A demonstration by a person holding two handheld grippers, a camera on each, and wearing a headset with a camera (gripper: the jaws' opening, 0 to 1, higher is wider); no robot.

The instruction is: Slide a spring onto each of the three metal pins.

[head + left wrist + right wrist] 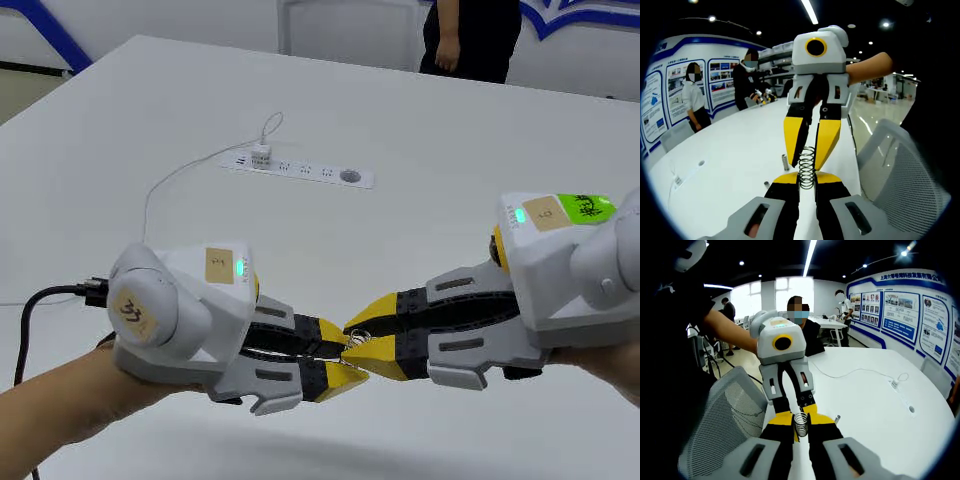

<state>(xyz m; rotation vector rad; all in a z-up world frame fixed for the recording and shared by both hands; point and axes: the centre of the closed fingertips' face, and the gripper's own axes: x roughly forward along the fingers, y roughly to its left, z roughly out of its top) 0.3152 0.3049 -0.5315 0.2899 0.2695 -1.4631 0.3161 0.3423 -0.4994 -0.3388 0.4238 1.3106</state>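
White desk (150,120) in an open office. A power strip (300,170) lies mid-desk with a white plug in it, and its cable (165,185) curves off to the left. Both grippers are held over the near part of the desk, nose to nose, tips meeting. The spring (356,339) is right at the meeting point, off the desk, between the yellow tips. Right gripper (350,337): jaws converged on the spring. In the left gripper view both its yellow fingers touch the coils, one on each side, so it's clamping the spring. Left gripper (345,353): tips sit at the spring's other end and look slightly apart in the head view. Can't tell whether they bite or just bracket it. The spring's axis runs roughly in line with both grippers, and it isn't on a pin yet. In the left gripper view a pin (785,162) stands upright on the desk just left of the spring, not touching it. A second pin (767,184), which looks shorter, is further left in that view. Both are bare. A mesh chair (905,170) sits beside the desk on the right of that view. Background: a wall of blue-framed posters, ceiling strip lights and people standing near other desks.
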